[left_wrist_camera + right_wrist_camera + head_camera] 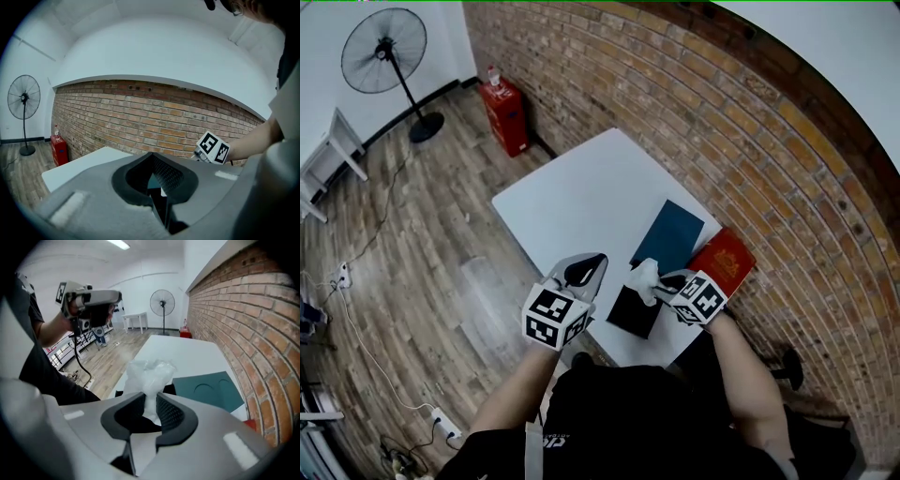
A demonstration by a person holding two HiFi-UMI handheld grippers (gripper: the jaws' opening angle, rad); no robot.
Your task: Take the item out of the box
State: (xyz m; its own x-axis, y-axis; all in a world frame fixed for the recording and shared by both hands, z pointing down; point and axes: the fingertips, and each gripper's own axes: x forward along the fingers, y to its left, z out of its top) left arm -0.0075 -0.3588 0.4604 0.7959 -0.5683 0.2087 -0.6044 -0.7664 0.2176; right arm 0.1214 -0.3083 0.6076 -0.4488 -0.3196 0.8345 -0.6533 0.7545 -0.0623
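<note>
The right gripper (151,401) pinches the neck of a crinkled, clear plastic-wrapped white item (147,373), its pads pressing the wrap from both sides. The item hangs directly above the small open black cardboard box (633,314). I cannot tell whether its lower end is clear of the box's rim or sits inside. A grip high on the wrap probably lets the item come straight up without the jaws catching the box walls.

The left gripper (589,269) hovers just to the left of the black box, apart from it. Its fingers are clenched tip to tip on nothing. From there it could press the box down if the box starts to rise with the item, though at present it touches nothing.

A flat teal cardboard lid (670,234) lies just beyond the black box, and a red book-like box (727,261) lies to the right of it, against the brick wall (769,159). That side is crowded.

The black box stands close to the near edge of the white table (572,202), so a tug toward the person could drag it off. The bare tabletop beyond and to the left of the black box offers the widest room, and it looks like the safest place to set the item down.
</note>
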